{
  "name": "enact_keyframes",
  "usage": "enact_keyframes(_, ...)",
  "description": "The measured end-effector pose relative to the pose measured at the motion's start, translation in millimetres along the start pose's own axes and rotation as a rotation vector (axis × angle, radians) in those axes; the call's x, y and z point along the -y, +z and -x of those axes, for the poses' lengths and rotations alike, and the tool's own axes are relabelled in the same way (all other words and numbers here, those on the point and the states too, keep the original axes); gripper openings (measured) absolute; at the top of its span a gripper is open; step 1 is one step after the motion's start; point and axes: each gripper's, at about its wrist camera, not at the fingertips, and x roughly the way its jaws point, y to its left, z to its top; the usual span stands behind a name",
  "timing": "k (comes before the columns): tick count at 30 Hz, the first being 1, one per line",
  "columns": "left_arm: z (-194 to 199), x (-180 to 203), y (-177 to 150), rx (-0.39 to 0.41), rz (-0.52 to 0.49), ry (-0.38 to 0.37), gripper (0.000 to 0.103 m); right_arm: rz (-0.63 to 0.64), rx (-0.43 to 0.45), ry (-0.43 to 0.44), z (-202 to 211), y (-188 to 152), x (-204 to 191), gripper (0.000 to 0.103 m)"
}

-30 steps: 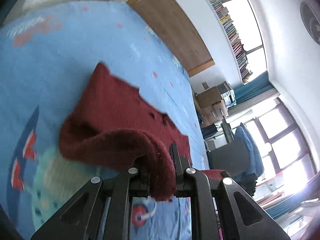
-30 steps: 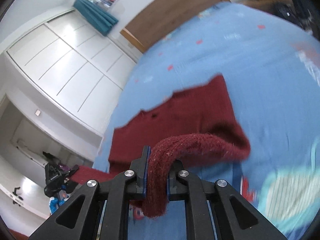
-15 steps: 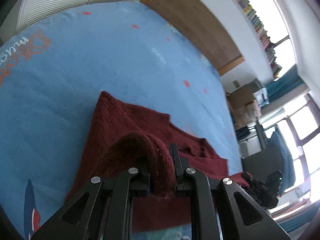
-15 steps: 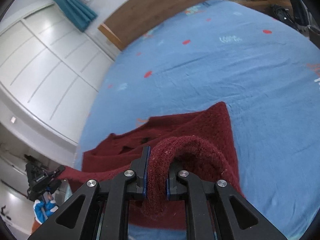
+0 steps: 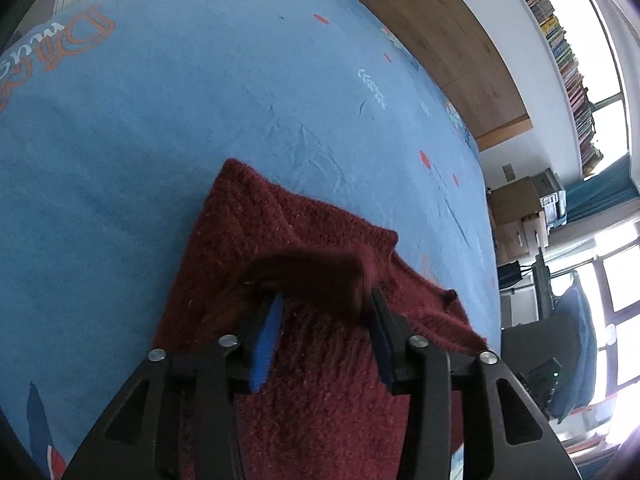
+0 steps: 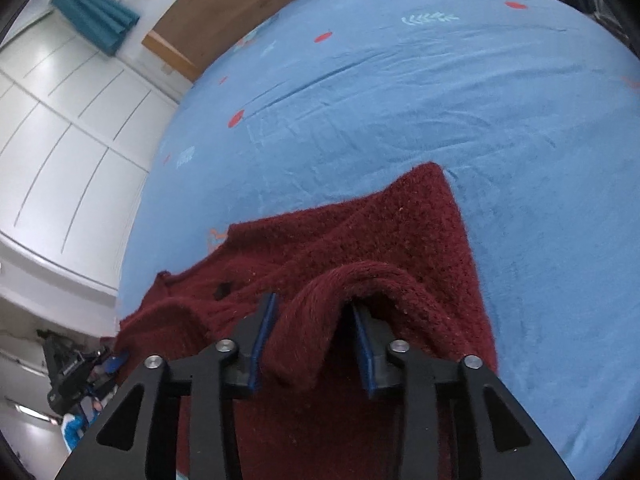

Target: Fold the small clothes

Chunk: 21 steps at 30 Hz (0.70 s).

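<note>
A dark red knitted sweater point(image 5: 280, 240) lies folded on the blue bedsheet point(image 5: 180, 100); it also shows in the right wrist view point(image 6: 400, 232). My left gripper point(image 5: 324, 308) is open, its fingers spread, and a loose hem edge point(image 5: 308, 272) drapes across the gap between them. My right gripper point(image 6: 314, 316) is open too, and a raised fold of the sweater point(image 6: 320, 320) rests loosely between its fingers. Both grippers sit low over the near edge of the garment.
The blue bedsheet point(image 6: 440, 100) with small red and white prints stretches far ahead. A wooden headboard point(image 5: 440, 40) stands at the bed's far end. White wardrobe doors point(image 6: 72, 140) flank one side; a bookshelf point(image 5: 560, 40), boxes and a window the other.
Both grippers carried the sweater's near edge forward over the garment, lowered it, and opened. The fabric they held now lies loose between the spread fingers.
</note>
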Motion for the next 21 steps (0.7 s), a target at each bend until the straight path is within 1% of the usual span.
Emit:
enact_keyframes(2, 5.5, 1.0, 3.6, 0.006, 0.011, -0.015, 0.045, -0.018, -0.001, 0.013, 1.1, 3.0, 0.7, 0.047)
enact_keyframes(3, 11.4, 0.3, 6.2, 0.015, 0.020, -0.024, 0.049, -0.024, 0.001, 0.015, 1.6, 3.9, 0.1, 0.049)
enact_keyframes(4, 17.0, -1.6, 7.9, 0.026, 0.039, -0.033, 0.057, -0.033, 0.004, 0.017, 3.4, 5.8, 0.5, 0.050)
enact_keyframes(5, 23.2, -4.2, 11.0, 0.035, 0.051, -0.036, 0.060, -0.041, 0.011, 0.019, 5.8, 7.9, 1.1, 0.053)
enact_keyframes(7, 35.5, -10.9, 15.5, 0.054, 0.079, -0.054, 0.061, -0.047, 0.031, 0.011, 13.1, 11.2, 1.0, 0.057)
enact_keyframes(9, 44.9, -12.6, 18.8, 0.070, 0.075, -0.040, 0.061, -0.018, 0.052, -0.014, 22.9, 15.2, -2.6, 0.057)
enact_keyframes(11, 51.4, -5.0, 19.3, 0.094, 0.017, 0.012, 0.061, 0.024, 0.069, -0.032, 30.7, 16.7, -8.8, 0.058)
enact_keyframes(13, 52.8, 9.4, 15.4, 0.108, -0.066, 0.068, 0.061, 0.098, 0.084, -0.057, 37.0, 15.6, -20.0, 0.058)
enact_keyframes(14, 49.8, 18.4, 12.4, 0.108, -0.102, 0.087, 0.061, 0.160, 0.086, -0.081, 37.7, 13.3, -30.1, 0.058)
enact_keyframes(17, 30.4, 44.8, 1.5, 0.091, -0.190, 0.117, 0.061, 0.310, 0.067, -0.143, 25.6, 3.4, -56.2, 0.058)
enact_keyframes(19, 14.0, 57.1, -6.7, 0.071, -0.239, 0.136, 0.061, 0.395, 0.043, -0.173, 10.1, -7.0, -73.5, 0.058)
enact_keyframes(21, -2.5, 66.7, -14.3, 0.055, -0.288, 0.169, 0.061, 0.446, 0.029, -0.191, -3.0, -14.2, -83.2, 0.058)
